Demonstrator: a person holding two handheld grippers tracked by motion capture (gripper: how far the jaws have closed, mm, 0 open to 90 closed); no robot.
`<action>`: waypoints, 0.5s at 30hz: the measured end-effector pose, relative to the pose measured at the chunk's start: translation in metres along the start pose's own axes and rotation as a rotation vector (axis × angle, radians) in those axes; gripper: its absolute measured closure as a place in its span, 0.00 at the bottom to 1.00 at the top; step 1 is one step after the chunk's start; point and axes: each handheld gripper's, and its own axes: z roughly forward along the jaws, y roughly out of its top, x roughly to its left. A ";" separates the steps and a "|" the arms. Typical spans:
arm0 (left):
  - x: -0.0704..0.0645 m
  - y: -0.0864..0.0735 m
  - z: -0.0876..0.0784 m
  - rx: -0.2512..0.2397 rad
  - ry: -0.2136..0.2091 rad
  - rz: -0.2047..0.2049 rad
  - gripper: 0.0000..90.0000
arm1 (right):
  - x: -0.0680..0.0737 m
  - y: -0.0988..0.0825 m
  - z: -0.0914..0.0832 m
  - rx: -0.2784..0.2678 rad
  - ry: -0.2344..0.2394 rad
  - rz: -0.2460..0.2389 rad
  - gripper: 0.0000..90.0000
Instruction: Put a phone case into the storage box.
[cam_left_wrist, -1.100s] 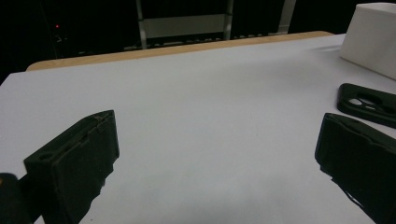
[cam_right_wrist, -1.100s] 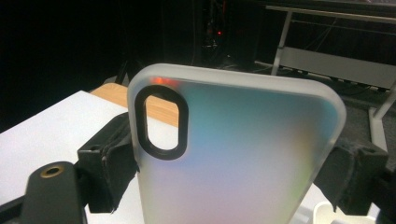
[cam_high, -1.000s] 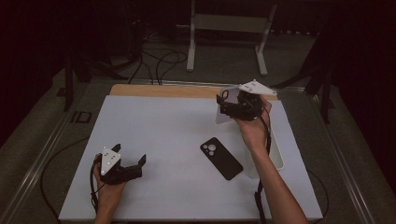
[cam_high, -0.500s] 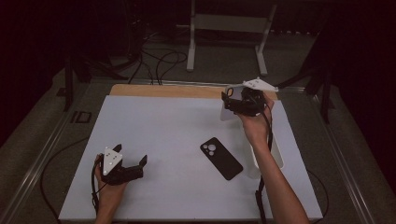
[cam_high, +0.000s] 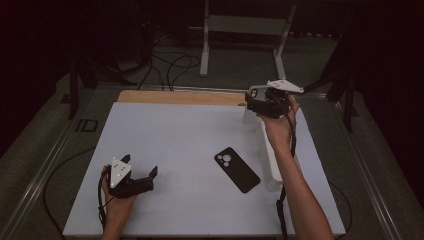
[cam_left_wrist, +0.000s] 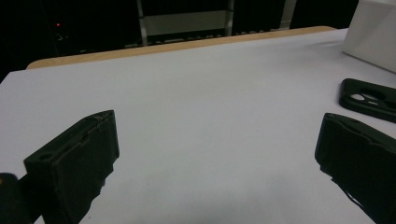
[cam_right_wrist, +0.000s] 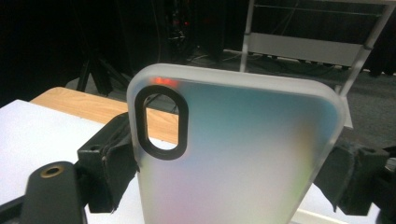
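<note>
My right gripper (cam_high: 256, 104) hangs above the table's back right corner, shut on a frosted translucent phone case (cam_high: 248, 114). In the right gripper view the case (cam_right_wrist: 243, 154) stands upright between the two jaws, its black-rimmed camera cutout at the upper left. A black phone (cam_high: 237, 169) lies flat, back up, right of the table's middle; it also lies at the right edge of the left gripper view (cam_left_wrist: 369, 99). My left gripper (cam_high: 141, 169) rests low near the front left, open, with nothing between its jaws (cam_left_wrist: 215, 158).
A long white box (cam_high: 272, 165) lies along the table's right side, under my right forearm, and its corner (cam_left_wrist: 373, 32) rises beyond the phone. The white tabletop (cam_high: 175, 140) ends in a wooden back edge (cam_high: 180, 96). Cables and a metal stand are on the floor behind.
My right gripper has risen a little and drifted to the right with the translucent case in it. The left gripper and the black phone have stayed put.
</note>
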 end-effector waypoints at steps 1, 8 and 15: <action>0.000 0.000 0.000 -0.001 0.000 0.000 0.00 | -0.001 0.000 0.001 0.000 -0.005 0.001 0.18; 0.000 0.000 0.000 0.000 0.001 -0.002 0.00 | -0.014 0.002 0.006 -0.004 -0.037 0.026 0.18; 0.000 0.000 0.000 -0.001 0.001 -0.002 0.00 | -0.024 0.001 0.010 0.008 -0.075 0.033 0.18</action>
